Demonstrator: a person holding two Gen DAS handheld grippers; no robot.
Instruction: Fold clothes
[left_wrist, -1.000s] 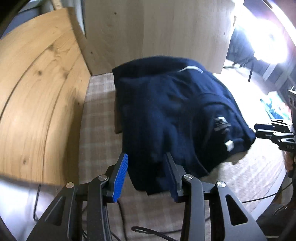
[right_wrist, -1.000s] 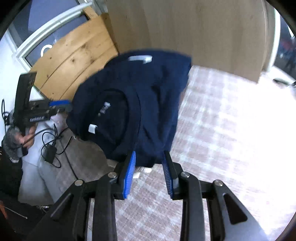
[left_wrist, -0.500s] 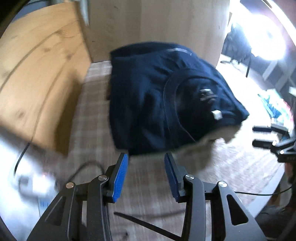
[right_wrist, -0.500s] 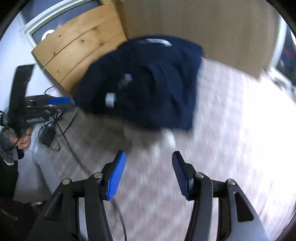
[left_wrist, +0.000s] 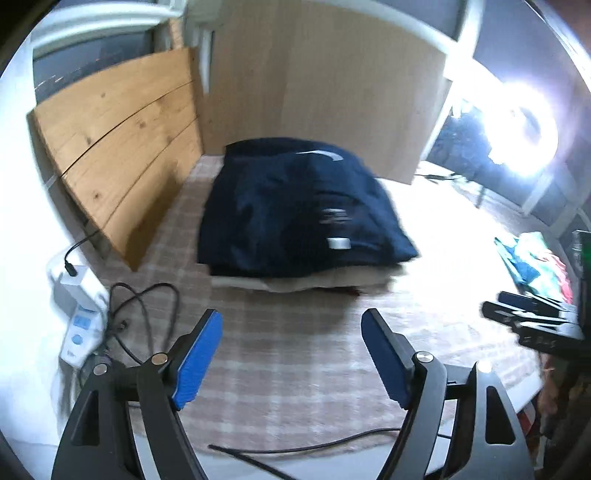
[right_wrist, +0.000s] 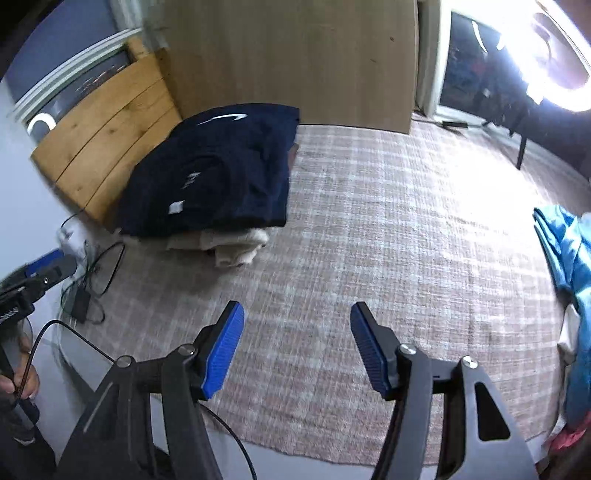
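So the navy top (left_wrist: 295, 206) sits folded on a cream stack (right_wrist: 229, 243) at the far left of the checked rug (right_wrist: 388, 221), right by the wood boards (left_wrist: 122, 147). Left gripper (left_wrist: 291, 354) and right gripper (right_wrist: 297, 347) both hover over bare rug, jaws opening, nothing between them. Blue clothes (right_wrist: 569, 251) lie off right.

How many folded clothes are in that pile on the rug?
2 that I can see: a navy garment on top and a cream one beneath it, by the wooden boards. More could be hidden underneath.
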